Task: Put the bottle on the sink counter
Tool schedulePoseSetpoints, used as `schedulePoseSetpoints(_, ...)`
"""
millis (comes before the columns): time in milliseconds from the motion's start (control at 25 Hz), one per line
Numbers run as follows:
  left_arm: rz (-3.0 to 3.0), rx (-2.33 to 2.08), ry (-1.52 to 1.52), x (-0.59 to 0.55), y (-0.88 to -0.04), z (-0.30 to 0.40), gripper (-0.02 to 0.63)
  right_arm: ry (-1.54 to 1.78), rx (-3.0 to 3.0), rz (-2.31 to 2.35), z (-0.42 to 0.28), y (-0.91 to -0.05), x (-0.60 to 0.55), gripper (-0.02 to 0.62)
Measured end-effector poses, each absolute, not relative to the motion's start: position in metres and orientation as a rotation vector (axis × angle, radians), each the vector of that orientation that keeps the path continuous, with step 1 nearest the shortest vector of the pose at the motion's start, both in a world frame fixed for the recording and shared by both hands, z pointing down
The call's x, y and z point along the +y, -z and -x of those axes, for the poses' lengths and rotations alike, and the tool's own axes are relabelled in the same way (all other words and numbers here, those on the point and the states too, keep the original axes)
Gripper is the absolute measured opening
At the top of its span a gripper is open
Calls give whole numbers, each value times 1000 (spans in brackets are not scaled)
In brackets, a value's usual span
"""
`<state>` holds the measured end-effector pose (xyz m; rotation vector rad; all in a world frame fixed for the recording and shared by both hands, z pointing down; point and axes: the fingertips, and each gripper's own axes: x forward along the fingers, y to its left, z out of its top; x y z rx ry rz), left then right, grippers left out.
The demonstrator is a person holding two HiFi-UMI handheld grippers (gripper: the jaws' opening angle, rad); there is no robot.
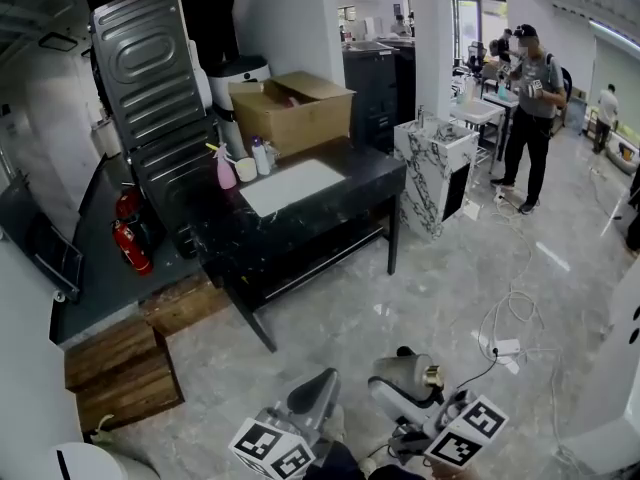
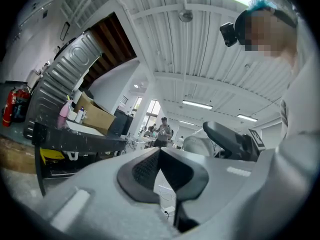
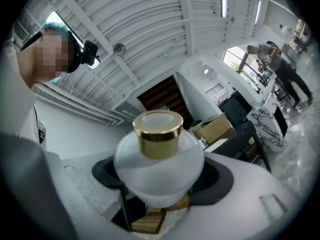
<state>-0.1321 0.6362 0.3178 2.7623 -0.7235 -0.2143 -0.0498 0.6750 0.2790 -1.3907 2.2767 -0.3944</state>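
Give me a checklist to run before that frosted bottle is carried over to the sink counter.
1. Grip: ok. The right gripper has the frosted bottle between its jaws, pads against its body.
2. Cap: ok. The gold cap sits on the bottle.
3. Left gripper: ok. Its jaws are together with nothing in them.
4. Landing spot: ok. The sink counter shows bare black top at its near end; the pink spray bottle and cardboard box stand further back.
5. Reach: not ok. The counter stands well across the floor.
6. Path: ok, probably. Cables lie off to the right, not on the straight way.
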Motion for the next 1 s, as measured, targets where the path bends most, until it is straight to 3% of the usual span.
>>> schedulePoseSetpoints(360, -2764, -626, 201, 575, -325, 102, 8, 466, 2212, 1484, 24, -304, 603, 341)
schedulePoseSetpoints(1000, -2784, -557, 261, 346, -303, 111, 8, 391, 2236, 1509, 36, -281, 363, 341)
